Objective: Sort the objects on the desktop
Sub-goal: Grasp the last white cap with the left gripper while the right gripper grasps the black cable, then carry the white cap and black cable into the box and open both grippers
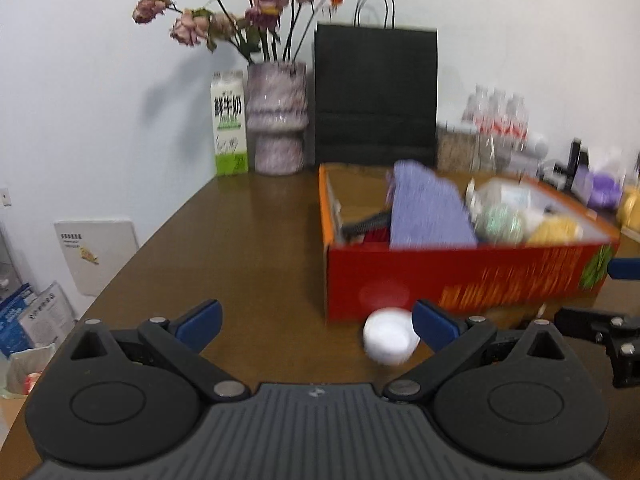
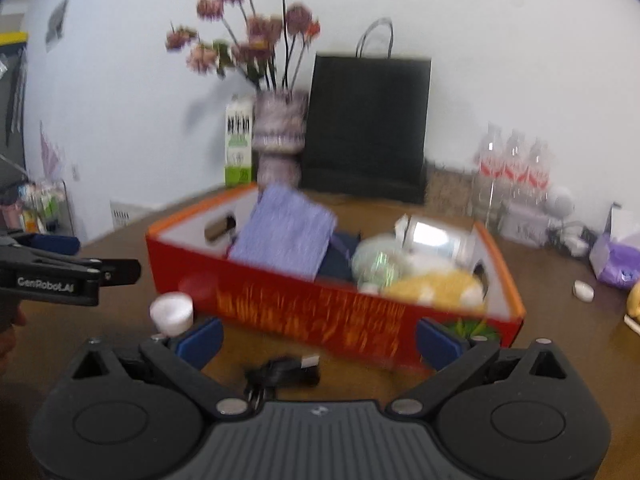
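A red and orange cardboard box [image 1: 460, 276] [image 2: 320, 312] sits on the brown table, holding a purple cloth [image 1: 428, 212] [image 2: 284, 236], a green ball, a yellow soft item [image 2: 436, 288] and a clear container. A small white jar [image 1: 390, 340] [image 2: 172, 312] stands on the table by the box's front left corner. My left gripper [image 1: 316, 326] is open, the jar just inside its right finger. My right gripper [image 2: 318, 340] is open above a black coiled cable [image 2: 284, 374]. In the right wrist view, the left gripper [image 2: 72, 272] shows at the left edge.
A milk carton [image 1: 229, 124], a vase of dried flowers [image 1: 278, 116] and a black paper bag [image 1: 374, 96] stand along the back wall. Water bottles [image 2: 512, 168], a purple pack [image 2: 616, 260] and small white items crowd the right side. The table edge curves away at left.
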Demonstrator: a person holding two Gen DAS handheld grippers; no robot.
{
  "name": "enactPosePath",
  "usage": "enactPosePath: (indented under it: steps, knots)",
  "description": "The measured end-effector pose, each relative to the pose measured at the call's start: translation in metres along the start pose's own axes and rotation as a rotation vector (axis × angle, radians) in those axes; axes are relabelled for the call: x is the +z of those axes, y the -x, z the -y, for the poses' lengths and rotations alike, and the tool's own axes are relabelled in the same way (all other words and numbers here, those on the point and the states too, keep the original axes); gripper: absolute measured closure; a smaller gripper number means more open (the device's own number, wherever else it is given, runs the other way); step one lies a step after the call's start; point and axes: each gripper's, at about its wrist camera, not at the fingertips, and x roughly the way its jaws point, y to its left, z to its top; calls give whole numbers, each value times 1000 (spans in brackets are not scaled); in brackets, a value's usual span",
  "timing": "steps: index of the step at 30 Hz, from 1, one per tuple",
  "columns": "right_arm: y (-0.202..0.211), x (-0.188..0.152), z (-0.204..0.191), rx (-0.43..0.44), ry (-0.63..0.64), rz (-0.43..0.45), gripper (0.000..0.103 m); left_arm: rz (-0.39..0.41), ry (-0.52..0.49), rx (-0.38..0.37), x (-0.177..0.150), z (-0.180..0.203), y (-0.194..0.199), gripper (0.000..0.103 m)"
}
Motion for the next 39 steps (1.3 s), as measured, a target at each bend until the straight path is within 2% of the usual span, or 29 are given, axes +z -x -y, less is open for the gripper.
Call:
enactPosePath:
  steps: [5,10,14,24,26,27,30,31,35,39]
  knots:
    - [-21,-2,-12,4,1,-76,10,-53,10,-18,-10,-2,-1,0]
    - [-38,-4,-13,7,-30,-137,23,-80,15,-18,-11,1,-6,0]
    - [-39,-8,-10,37,-53,-151,54,-115,11,-31,-10,7,-17,0]
    - [-36,-11,-2,44,-72,-145,54,-181,-2,-32,-3,33,-50,2]
    - [-36,-11,-3,44,-71,-144,54,-185,-3,-39,-3,36,-51,17]
    - [-36,-11,-2,44,-70,-143,54,-186,-3,-46,-3,38,-52,21]
    - [-36,-12,-2,44,-72,-140,54,-169,-7,-45,-2,42,-49,47]
    - [-36,-12,-2,42,-74,-138,54,-163,-5,-46,-3,43,-47,63]
    - [-30,-12,0,44,-77,-121,54,-151,-10,-65,-5,47,-40,62]
    - [-16,-9,5,58,-82,-84,54,-101,-15,-78,-2,48,-21,62]
